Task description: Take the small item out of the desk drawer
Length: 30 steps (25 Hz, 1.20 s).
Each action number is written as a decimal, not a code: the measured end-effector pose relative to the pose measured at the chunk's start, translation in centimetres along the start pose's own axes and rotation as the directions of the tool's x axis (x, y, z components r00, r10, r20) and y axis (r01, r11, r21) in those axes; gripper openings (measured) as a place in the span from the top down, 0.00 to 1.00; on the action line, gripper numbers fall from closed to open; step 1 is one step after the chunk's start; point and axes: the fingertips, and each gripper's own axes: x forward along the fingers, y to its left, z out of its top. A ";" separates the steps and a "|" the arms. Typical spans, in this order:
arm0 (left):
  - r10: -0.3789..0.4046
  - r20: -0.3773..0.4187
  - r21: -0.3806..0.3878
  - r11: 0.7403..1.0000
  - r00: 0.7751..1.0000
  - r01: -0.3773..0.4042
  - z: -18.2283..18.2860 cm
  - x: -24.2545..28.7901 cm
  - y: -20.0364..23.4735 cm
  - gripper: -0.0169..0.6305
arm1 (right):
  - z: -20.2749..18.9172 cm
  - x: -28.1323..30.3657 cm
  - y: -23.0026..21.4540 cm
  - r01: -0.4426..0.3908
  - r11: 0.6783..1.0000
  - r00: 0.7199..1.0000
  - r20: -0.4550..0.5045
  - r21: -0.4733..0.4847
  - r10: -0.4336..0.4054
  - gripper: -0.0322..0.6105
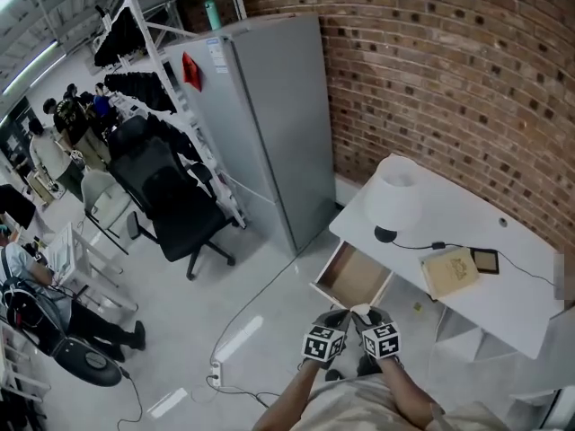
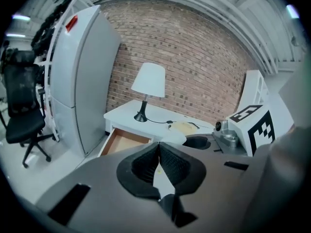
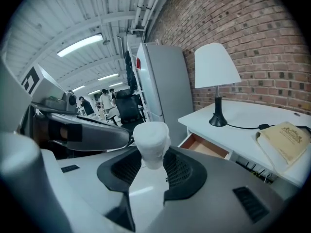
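Note:
The white desk (image 1: 508, 281) stands against the brick wall, and its wooden drawer (image 1: 352, 277) is pulled open toward me. That drawer (image 3: 206, 147) looks empty from the right gripper view. My right gripper (image 3: 151, 163) is shut on a small white item (image 3: 151, 139) that sticks up between its pads, held in the air in front of the desk. My left gripper (image 2: 159, 152) is shut with nothing between its pads, and the open drawer (image 2: 127, 142) lies beyond it. In the head view both grippers, left (image 1: 337, 321) and right (image 1: 367, 318), are close together just short of the drawer.
On the desk are a white lamp (image 1: 393, 197), a tan book (image 1: 449, 272) and a dark tablet (image 1: 486, 260). A tall grey fridge (image 1: 269, 124) stands left of the desk, with a black office chair (image 1: 175, 206) beside it. A power strip (image 1: 216, 377) and cable lie on the floor. People sit far left.

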 end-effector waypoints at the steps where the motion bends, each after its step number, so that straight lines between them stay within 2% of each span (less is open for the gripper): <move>1: 0.005 0.008 -0.014 1.000 1.000 -0.005 -0.1 -0.4 0.1 0.95 | 0.1 0.1 0.3 -0.007 1.000 1.000 0.005 -0.001 0.007 0.69; 4: 0.029 0.012 -0.012 1.000 1.000 -0.029 -0.5 -1.4 0.9 0.95 | -0.1 0.2 0.9 -0.015 1.000 1.000 0.003 -0.009 0.015 0.69; 13: 0.080 0.040 -0.068 0.995 0.996 -0.078 0.5 -2.7 1.7 0.95 | 0.8 -0.4 0.5 -0.022 1.000 1.000 0.011 -0.021 0.022 0.70; 16: 0.079 0.045 -0.054 0.996 0.996 -0.077 0.6 -2.6 1.6 0.95 | 0.9 -0.7 0.1 -0.008 1.000 1.000 0.020 -0.025 0.009 0.70; 20: 0.084 0.046 0.008 0.996 0.995 -0.085 0.9 -2.1 2.1 0.95 | 1.1 -0.7 -0.7 0.010 0.999 0.999 0.032 -0.034 -0.009 0.70; 30: 0.069 0.050 0.021 0.997 0.996 -0.070 1.1 -2.0 1.4 0.95 | 0.7 -1.3 -0.8 0.013 1.000 0.999 0.031 -0.019 -0.012 0.69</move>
